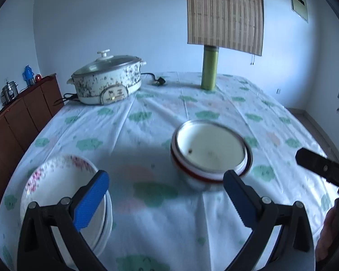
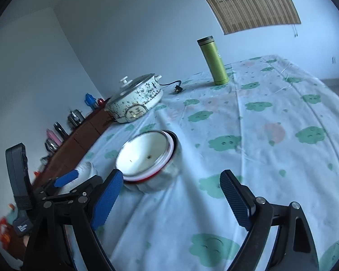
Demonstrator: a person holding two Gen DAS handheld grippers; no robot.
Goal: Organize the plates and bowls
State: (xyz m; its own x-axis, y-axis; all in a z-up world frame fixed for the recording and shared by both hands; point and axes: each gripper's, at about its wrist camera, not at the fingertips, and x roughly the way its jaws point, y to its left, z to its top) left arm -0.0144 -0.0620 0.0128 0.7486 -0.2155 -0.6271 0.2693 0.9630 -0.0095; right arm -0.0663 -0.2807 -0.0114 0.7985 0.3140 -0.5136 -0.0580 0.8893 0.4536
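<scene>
A stack of white bowls with red bands (image 1: 211,151) stands in the middle of the table, the top one empty apart from a few dark specks. Floral white plates (image 1: 63,189) lie stacked at the near left. My left gripper (image 1: 166,180) is open over bare cloth between the two stacks, its right finger just in front of the bowls. In the right wrist view my right gripper (image 2: 171,178) is open with nothing between its fingers. Its left finger sits close to the near rim of the bowl stack (image 2: 146,155). One blue pad (image 2: 66,178) of the left gripper shows over a white plate edge (image 2: 87,169).
The table wears a white cloth with green cloud prints (image 1: 192,103). A speckled electric pot (image 1: 106,81) with its cord sits at the far left, a green flask (image 1: 210,70) at the far middle. A brown cabinet (image 1: 22,113) with bottles lines the table's left side.
</scene>
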